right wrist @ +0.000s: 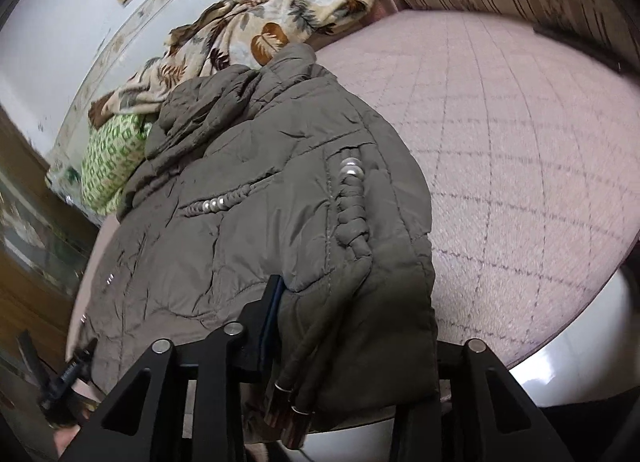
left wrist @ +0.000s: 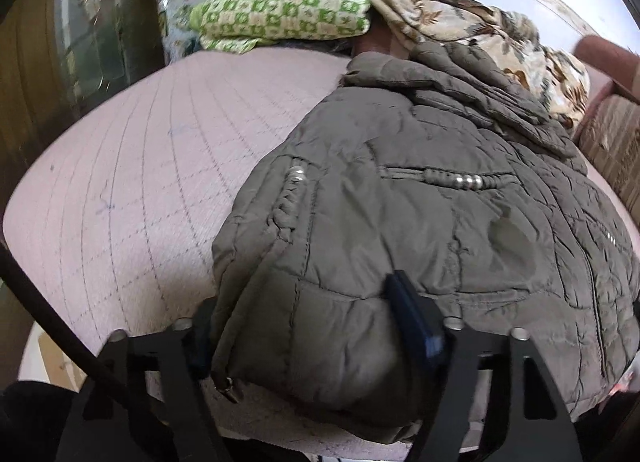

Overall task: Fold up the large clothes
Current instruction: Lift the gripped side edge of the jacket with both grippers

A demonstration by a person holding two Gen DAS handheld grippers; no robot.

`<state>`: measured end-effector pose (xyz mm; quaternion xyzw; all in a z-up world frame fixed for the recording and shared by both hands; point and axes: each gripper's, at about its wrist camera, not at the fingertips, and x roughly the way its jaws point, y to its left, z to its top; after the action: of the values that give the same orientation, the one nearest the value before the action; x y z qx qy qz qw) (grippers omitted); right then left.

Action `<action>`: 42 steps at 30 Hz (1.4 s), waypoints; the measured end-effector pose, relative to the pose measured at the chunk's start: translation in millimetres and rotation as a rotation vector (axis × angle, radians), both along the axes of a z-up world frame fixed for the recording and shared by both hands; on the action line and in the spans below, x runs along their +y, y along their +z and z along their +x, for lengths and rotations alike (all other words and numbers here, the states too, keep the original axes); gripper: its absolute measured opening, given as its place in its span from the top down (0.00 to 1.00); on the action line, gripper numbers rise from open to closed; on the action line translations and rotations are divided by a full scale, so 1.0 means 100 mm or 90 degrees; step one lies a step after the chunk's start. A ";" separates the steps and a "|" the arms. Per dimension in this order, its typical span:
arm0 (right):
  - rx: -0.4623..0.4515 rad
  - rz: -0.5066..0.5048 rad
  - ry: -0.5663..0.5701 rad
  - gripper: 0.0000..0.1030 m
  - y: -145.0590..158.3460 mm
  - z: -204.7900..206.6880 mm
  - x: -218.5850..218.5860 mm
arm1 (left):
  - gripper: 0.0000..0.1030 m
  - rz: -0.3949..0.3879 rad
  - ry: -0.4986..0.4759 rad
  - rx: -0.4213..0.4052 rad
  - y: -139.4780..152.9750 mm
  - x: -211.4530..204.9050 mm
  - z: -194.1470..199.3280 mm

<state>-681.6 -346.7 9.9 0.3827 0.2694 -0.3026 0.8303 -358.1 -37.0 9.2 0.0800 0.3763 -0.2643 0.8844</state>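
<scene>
A grey-brown quilted jacket (left wrist: 420, 198) lies on a pink checked bed cover (left wrist: 132, 182), collar away from me, with braided cords and silver beads on its pockets. My left gripper (left wrist: 304, 326) has its jaws around the jacket's near hem corner, padded fabric bulging between the fingers (left wrist: 412, 322). In the right wrist view the same jacket (right wrist: 256, 198) fills the centre. My right gripper (right wrist: 352, 334) grips the other hem corner; one finger (right wrist: 268, 310) shows, the other is hidden under fabric. Cord ends with metal tips (right wrist: 288, 410) hang down.
A green-and-cream patterned blanket (left wrist: 280, 10) and a leaf-print blanket (left wrist: 480, 30) are piled at the far end of the bed. A wooden cabinet with glass (left wrist: 80, 22) stands at the left. The bed cover (right wrist: 520, 142) extends to the right of the jacket.
</scene>
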 end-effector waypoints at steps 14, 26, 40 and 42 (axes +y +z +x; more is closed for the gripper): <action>0.024 -0.049 0.011 0.76 0.08 0.06 0.08 | 0.68 0.040 -0.021 -0.073 0.06 -0.11 -0.13; 0.037 -0.052 0.014 0.74 0.04 0.08 0.06 | 0.69 0.044 -0.024 -0.077 0.06 -0.13 -0.14; 0.007 -0.035 0.012 0.81 0.27 0.04 0.05 | 0.79 0.040 -0.033 -0.093 0.34 -0.20 -0.13; -0.004 -0.036 0.012 0.82 0.33 -0.01 0.08 | 0.80 0.038 -0.034 -0.097 0.36 -0.17 -0.15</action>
<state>-682.3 -338.9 42.4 0.3574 0.2618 -0.3014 0.8443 -373.0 -54.2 45.0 0.1366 0.3134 -0.2698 0.9002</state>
